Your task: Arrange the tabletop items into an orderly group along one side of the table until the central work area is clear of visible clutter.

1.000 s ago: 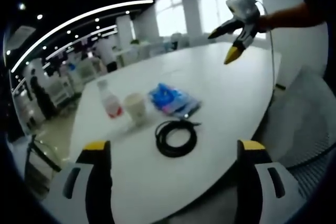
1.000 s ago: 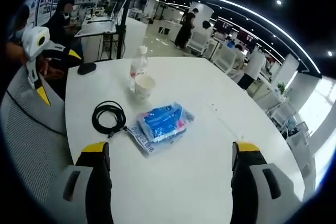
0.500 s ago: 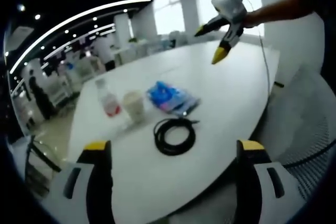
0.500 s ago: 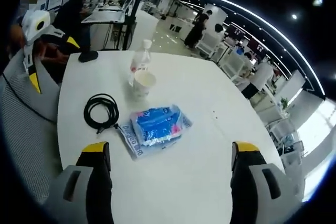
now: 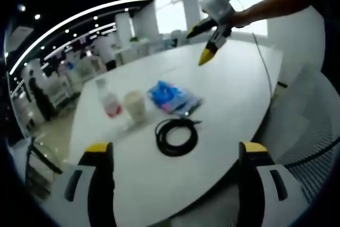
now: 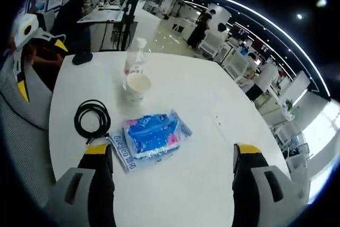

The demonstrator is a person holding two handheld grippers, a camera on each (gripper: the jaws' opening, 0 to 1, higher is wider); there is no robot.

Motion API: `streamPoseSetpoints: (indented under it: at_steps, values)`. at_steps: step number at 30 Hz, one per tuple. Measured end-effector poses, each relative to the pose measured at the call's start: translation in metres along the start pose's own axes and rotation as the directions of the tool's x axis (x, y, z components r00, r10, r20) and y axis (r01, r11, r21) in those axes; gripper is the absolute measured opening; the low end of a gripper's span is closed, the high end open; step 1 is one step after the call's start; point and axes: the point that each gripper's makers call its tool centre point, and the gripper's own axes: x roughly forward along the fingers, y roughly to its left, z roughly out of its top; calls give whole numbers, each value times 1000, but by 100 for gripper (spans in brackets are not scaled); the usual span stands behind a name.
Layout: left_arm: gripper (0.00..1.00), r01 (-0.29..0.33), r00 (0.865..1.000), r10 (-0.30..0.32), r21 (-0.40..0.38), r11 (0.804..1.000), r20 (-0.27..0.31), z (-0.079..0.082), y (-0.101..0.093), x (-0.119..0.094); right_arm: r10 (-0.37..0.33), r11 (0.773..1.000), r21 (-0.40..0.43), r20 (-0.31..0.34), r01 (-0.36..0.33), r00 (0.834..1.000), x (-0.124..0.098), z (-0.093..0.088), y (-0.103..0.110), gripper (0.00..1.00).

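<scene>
On the white table [image 5: 234,89] stand a clear bottle with a red label [image 5: 109,102] and a paper cup [image 5: 135,106]. A blue packet [image 5: 174,98] lies beside them, and a coiled black cable [image 5: 164,141] lies nearer the edge. My left gripper [image 5: 176,149] hangs open off the table's edge, short of the cable. My right gripper [image 6: 171,150] is open just above the blue packet [image 6: 153,134], with the cable [image 6: 91,120], cup [image 6: 135,86] and bottle [image 6: 135,59] beyond. The right gripper [image 5: 211,25] also shows over the table's far side.
A small black object [image 6: 82,58] lies at the table [image 6: 218,94] corner. A mesh chair [image 5: 311,126] stands by the near edge. The left gripper [image 6: 24,41] shows beside another mesh chair [image 6: 24,126]. People and desks fill the office behind.
My right gripper has moved in over the table towards the blue packet, which now lies close to its jaws. The left gripper has stayed nearly still.
</scene>
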Motion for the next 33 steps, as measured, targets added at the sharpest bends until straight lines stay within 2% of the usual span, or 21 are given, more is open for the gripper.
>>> streamPoseSetpoints:
  at_steps: [11, 20, 26, 28, 33]
  values:
    - [94, 2, 1000, -2, -1, 1000, -14, -2, 0, 0, 12, 999, 33, -6, -12, 1000, 27, 2, -2, 93]
    - [94, 2, 1000, -2, 1, 1000, -19, -3, 0, 1, 16, 996, 85, -8, -15, 1000, 41, 0, 1, 93]
    - [94, -3, 1000, 2, -1, 1000, -24, -4, 2, 1, 27, 982, 185, -6, -25, 1000, 48, -4, 5, 92]
    - [94, -3, 1000, 3, -2, 1000, -24, -5, 2, 1, 31, 969, 244, -6, -29, 999, 51, -5, 6, 91]
    - [94, -5, 1000, 5, -7, 1000, -19, -4, 3, 0, 32, 957, 288, -18, -26, 999, 56, -11, 6, 91]
